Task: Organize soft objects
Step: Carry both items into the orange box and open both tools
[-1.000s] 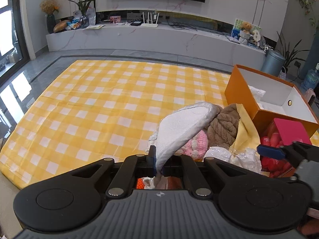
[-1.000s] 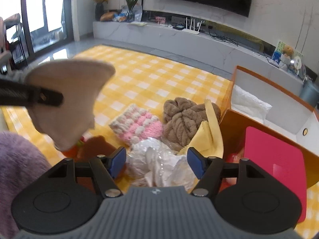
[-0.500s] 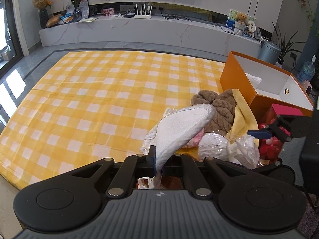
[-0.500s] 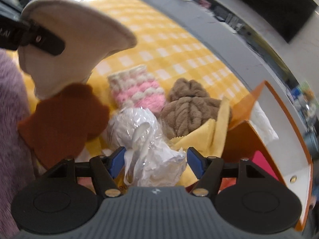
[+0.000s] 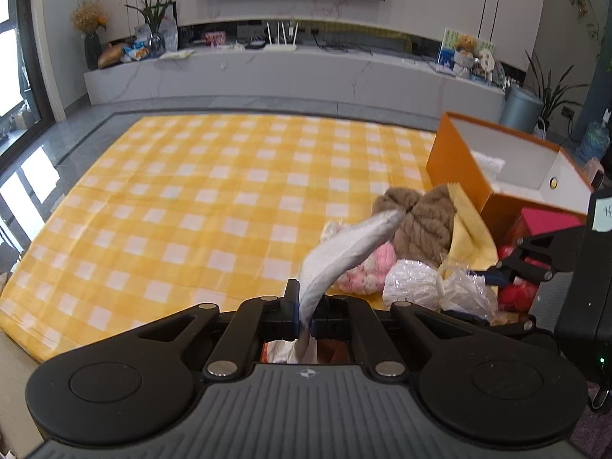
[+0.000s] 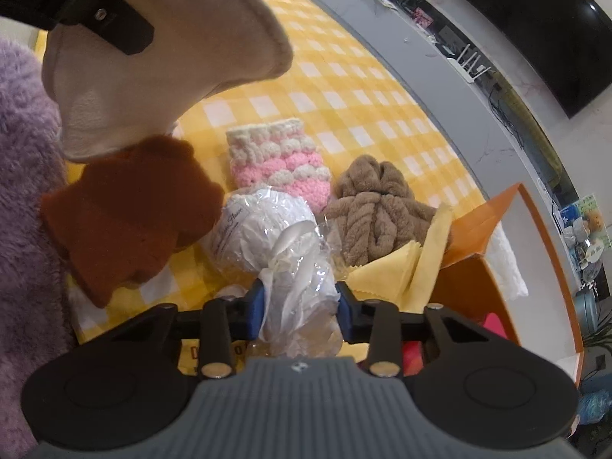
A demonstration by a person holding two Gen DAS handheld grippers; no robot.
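Observation:
My left gripper (image 5: 304, 317) is shut on a white fleecy cloth (image 5: 344, 256), which curves up and to the right above the pile. In the right wrist view the same cloth (image 6: 153, 61) hangs at the upper left. My right gripper (image 6: 300, 310) is closing on the twisted neck of a clear plastic bag (image 6: 294, 290) holding a white bundle (image 6: 260, 229), and both blue pads touch the plastic. Around it lie a pink-and-white crochet piece (image 6: 283, 157), a brown knit bundle (image 6: 375, 206), a yellow cloth (image 6: 397, 271) and a brown felt shape (image 6: 126, 214).
An open orange box (image 5: 455, 153) with a white lining stands at the right of the yellow checked mat (image 5: 191, 199). A red-lidded container (image 5: 547, 222) sits in front of it. Purple fluffy fabric (image 6: 23, 229) fills the right wrist view's left edge. A marble bench (image 5: 267, 76) runs behind.
My right gripper has sunk toward the pile and rolled, and its jaws have narrowed from wide apart onto the plastic bag's neck. The left gripper still holds the white cloth, barely moved.

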